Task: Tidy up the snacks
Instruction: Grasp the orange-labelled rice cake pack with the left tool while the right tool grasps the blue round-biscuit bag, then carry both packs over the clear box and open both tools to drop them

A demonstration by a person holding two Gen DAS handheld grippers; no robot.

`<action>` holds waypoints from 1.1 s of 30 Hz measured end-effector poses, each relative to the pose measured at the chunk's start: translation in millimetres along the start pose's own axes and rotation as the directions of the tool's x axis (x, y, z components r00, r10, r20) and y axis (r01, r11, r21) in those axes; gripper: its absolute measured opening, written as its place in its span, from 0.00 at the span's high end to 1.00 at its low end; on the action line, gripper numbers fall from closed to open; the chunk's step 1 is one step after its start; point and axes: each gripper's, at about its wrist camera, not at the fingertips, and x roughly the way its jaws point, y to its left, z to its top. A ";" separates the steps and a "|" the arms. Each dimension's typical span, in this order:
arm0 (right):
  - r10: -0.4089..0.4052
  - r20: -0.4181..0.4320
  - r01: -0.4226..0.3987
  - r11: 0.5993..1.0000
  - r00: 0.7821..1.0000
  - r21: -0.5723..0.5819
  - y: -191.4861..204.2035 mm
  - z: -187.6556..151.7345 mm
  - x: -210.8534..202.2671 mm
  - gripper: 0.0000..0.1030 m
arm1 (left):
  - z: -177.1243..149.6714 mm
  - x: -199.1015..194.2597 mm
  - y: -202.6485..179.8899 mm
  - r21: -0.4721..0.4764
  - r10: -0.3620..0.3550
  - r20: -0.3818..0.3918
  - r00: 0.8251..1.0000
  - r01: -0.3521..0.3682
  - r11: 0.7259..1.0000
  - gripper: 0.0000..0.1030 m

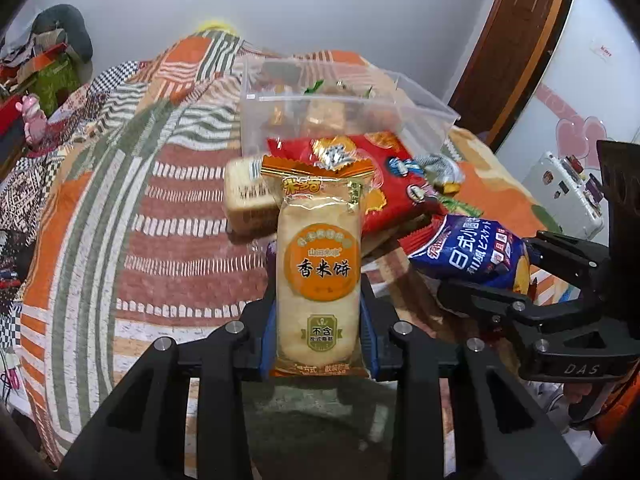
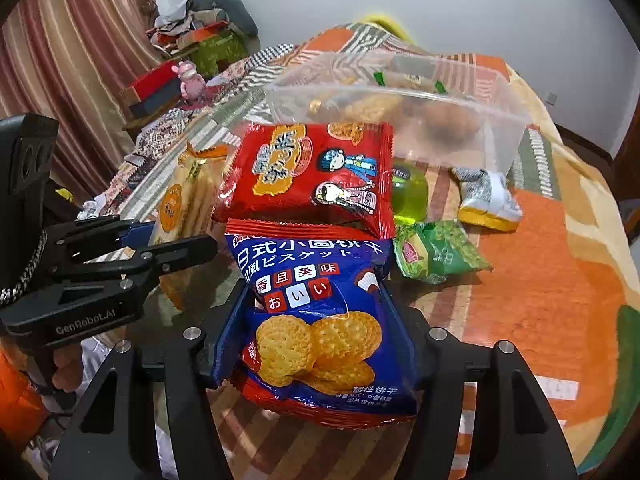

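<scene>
Left tongs (image 1: 318,336) pinch the rice cracker (image 1: 318,280), right tongs (image 2: 316,344) the biscuit bag (image 2: 320,320); slick wrappers could slip short of the bin (image 1: 400,92) ahead.

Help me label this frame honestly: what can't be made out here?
- Clear bin contents: both views, cloudy walls blur them; only wrapper shapes show.
- Tan packet: left wrist view, blurred and partly behind the rice cracker pack.
- Green jelly: right wrist view, mostly hidden behind the red snack bag.
</scene>
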 end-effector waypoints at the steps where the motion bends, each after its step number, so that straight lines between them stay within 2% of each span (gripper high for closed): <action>1: -0.005 0.015 0.005 1.000 1.000 -0.002 -0.7 0.8 -5.6 0.43 | 1.5 -3.4 -0.9 0.002 0.000 0.009 1.000 0.000 1.000 0.67; 10: -0.042 0.125 0.040 0.999 0.991 0.015 -14.4 19.9 -38.5 0.43 | 21.0 -26.0 -8.8 0.016 0.004 0.081 0.997 -0.005 1.000 0.67; 17: -0.075 0.177 0.070 0.997 0.981 0.035 -29.6 35.8 -47.5 0.43 | 50.2 -30.2 -13.4 0.021 0.004 0.133 0.991 -0.007 1.000 0.67; 33: -0.149 0.270 0.129 0.988 0.951 0.089 -73.8 86.6 -48.1 0.43 | 130.8 -0.5 -14.4 0.049 0.012 0.199 0.980 -0.023 0.999 0.67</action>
